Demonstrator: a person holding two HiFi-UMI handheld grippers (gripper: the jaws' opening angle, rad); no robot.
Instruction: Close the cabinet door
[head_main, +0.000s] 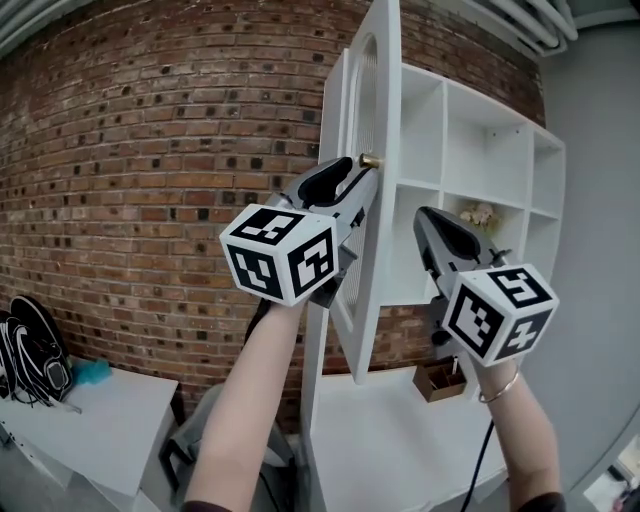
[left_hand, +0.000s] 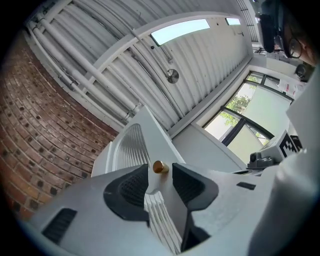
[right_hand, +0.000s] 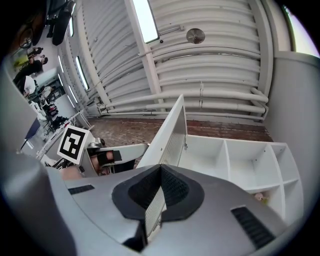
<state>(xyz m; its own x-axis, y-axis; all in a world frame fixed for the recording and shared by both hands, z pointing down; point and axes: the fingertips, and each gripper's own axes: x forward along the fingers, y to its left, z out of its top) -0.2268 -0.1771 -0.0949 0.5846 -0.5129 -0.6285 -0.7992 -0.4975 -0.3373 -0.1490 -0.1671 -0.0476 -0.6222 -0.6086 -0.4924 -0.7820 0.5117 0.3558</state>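
Note:
The white cabinet (head_main: 480, 150) has open shelves, and its slatted door (head_main: 375, 120) stands swung out, edge-on to me. A small brass knob (head_main: 369, 160) sits on the door's face. My left gripper (head_main: 352, 178) is raised to that knob. In the left gripper view its jaws (left_hand: 160, 176) stand open, with the door's edge (left_hand: 159, 210) and the knob (left_hand: 160, 167) between the pads, which do not press on them. My right gripper (head_main: 421, 214) hovers right of the door in front of the shelves. Its jaws (right_hand: 160, 169) are shut and hold nothing, and the door (right_hand: 172, 135) is beyond them.
A brick wall (head_main: 150, 150) runs behind the cabinet. At the lower left, a white table (head_main: 90, 420) carries a black bag (head_main: 35, 350). A small brown box (head_main: 440, 380) sits on the cabinet's counter, and a pale ornament (head_main: 480, 213) is on a shelf. Pipes (left_hand: 100, 75) cross the ceiling.

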